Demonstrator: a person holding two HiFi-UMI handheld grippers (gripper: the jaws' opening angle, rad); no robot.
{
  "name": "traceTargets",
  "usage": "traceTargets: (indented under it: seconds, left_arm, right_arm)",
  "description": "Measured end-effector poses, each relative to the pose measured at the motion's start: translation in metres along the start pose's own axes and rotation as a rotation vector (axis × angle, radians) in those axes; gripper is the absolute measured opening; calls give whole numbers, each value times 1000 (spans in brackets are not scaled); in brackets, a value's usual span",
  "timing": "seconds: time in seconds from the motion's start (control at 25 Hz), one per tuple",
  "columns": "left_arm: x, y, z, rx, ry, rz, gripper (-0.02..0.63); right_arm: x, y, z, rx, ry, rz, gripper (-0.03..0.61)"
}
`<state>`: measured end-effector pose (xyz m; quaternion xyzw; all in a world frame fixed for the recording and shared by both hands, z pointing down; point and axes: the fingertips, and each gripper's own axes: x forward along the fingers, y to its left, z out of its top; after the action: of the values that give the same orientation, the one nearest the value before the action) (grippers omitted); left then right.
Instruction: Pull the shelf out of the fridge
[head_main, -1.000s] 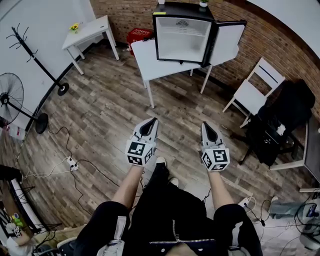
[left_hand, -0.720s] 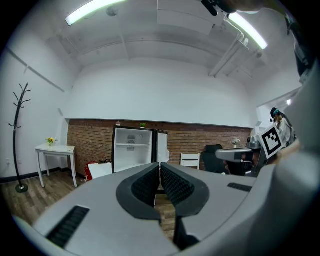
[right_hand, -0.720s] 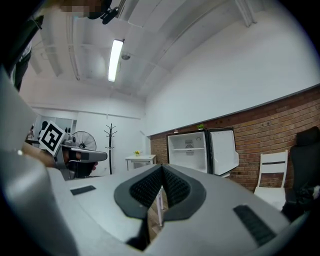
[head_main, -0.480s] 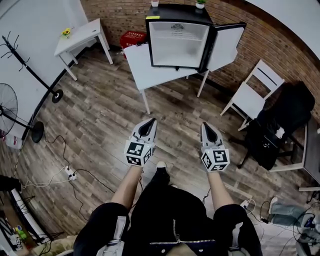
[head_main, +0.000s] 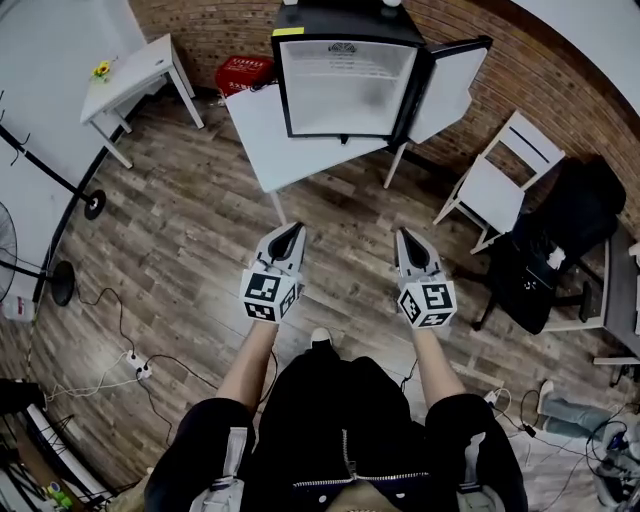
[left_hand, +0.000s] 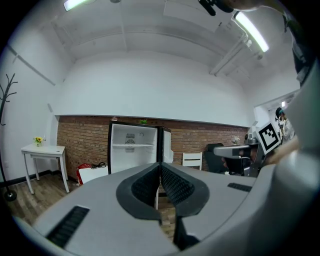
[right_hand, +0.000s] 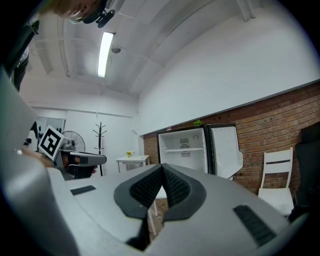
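Observation:
A small black fridge (head_main: 345, 75) stands on a white table (head_main: 270, 140) by the brick wall, its door (head_main: 450, 85) swung open to the right. Inside, one clear shelf (head_main: 345, 62) crosses the white cavity near the top; it also shows as the shelf (left_hand: 132, 145) and the shelf (right_hand: 184, 149). My left gripper (head_main: 289, 232) and right gripper (head_main: 407, 238) are held side by side over the wooden floor, well short of the table. Both are shut and hold nothing. Their closed tips, left gripper (left_hand: 160, 165) and right gripper (right_hand: 163, 167), point toward the fridge.
A white chair (head_main: 500, 185) and a dark office chair (head_main: 560, 240) stand to the right. Further left are a white side table (head_main: 125, 85), a red basket (head_main: 243, 72) and a coat stand base (head_main: 95, 205). Cables and a power strip (head_main: 130, 365) lie on the floor at left.
The fridge and table have drawn nearer and lower in the head view as the person walks toward them. Both grippers stay shut, held in front at the same spacing.

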<state>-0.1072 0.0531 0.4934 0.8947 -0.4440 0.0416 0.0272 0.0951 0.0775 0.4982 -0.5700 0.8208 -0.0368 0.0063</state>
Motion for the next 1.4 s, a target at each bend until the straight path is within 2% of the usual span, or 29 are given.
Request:
traceTargets:
  seconds: [0.2,0.6,1.04,1.4]
  left_arm:
    - [20,20,-2,-1,12,-29,25]
    - [66,58,-2,-25,14,-42,25]
    - [154,94,9,-56,13,-16,25]
    - [239,134,27,-83,20,64,25]
  right_arm:
    - [26,-9,2,21,-6,-35,5]
    - [79,-23,-5,31,14,-42,5]
    - [166,-73,0,49,22,-9,5]
    - [259,-125,18,53,25,63,5]
